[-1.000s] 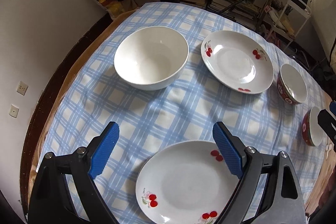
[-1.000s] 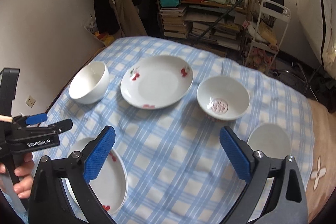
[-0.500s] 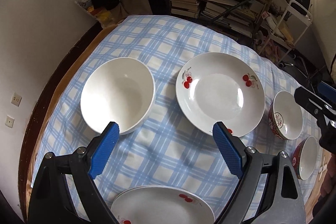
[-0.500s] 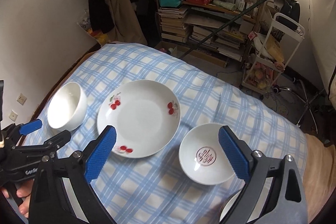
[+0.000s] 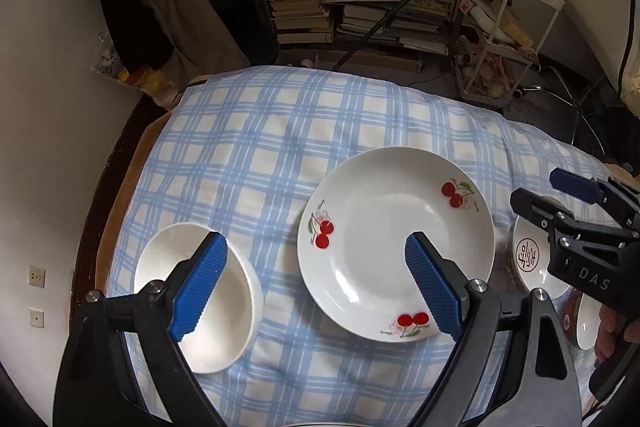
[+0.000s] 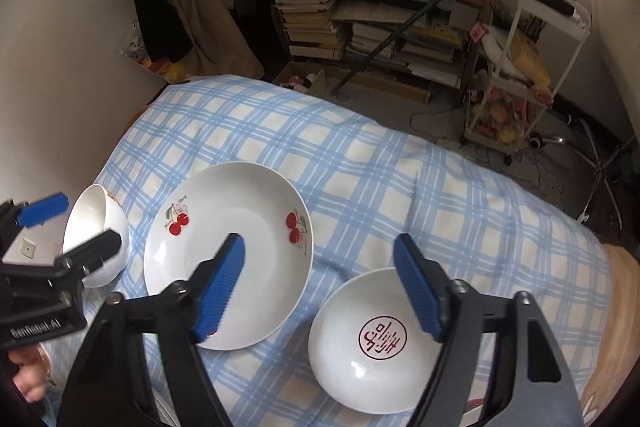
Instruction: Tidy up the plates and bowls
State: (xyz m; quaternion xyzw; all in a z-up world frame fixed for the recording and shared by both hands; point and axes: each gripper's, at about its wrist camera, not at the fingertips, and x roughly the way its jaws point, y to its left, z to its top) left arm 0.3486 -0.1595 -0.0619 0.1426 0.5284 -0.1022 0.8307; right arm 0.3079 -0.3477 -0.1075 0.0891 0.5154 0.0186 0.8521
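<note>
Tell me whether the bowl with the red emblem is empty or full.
Empty. The bowl sits upright on the cloth, its white inside bare and the emblem at the bottom fully visible.

blue checked cloth (image 5: 248, 147), stacked books (image 6: 316, 23), white cart (image 6: 532, 67).

A cherry-printed plate (image 6: 228, 255) lies upright between a plain white bowl (image 5: 200, 297) and a red-emblem bowl (image 6: 374, 343).

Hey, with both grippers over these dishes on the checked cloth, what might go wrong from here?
1. The right gripper has its jaws closing with nothing between them, straddling the gap between the cherry plate and the red-emblem bowl; it may clip a rim.
2. The cloth looks soft and rumpled, so dishes may tip.
3. The left gripper works close by; the two could collide.
</note>
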